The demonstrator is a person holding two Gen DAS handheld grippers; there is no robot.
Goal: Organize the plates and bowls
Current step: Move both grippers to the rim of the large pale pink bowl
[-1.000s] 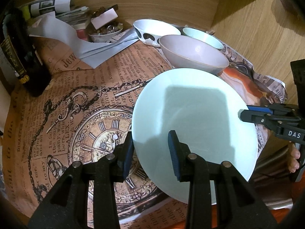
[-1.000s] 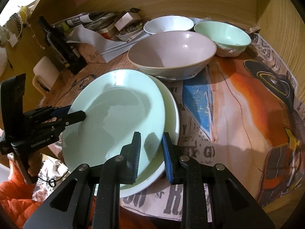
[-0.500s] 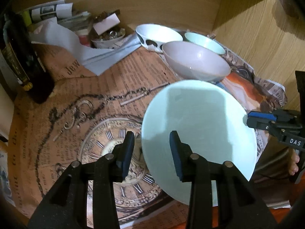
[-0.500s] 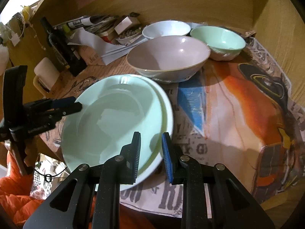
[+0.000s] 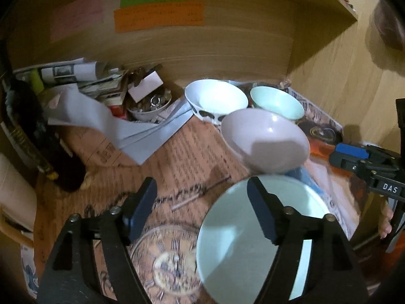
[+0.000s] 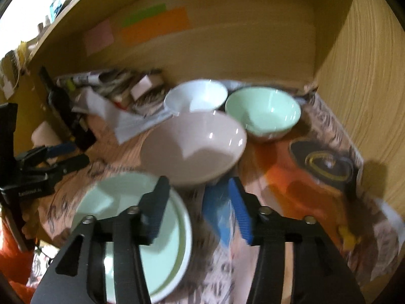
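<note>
Where it enters beside the plate (image 5: 243, 248), right gripper (image 5: 338, 152) reads — "DAS".

Open printed paper (image 5: 182, 157) left of the plates (image 5: 243, 243) gives free passage; the back is blocked by three bowls (image 6: 195, 147), clutter (image 5: 106, 88) and a bottle (image 5: 50, 152)

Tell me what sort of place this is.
Probably a wooden desk or shelf nook at home, not a kitchen: coloured sticky notes on the back panel, piled papers, and newspaper spread under the bowls.
</note>
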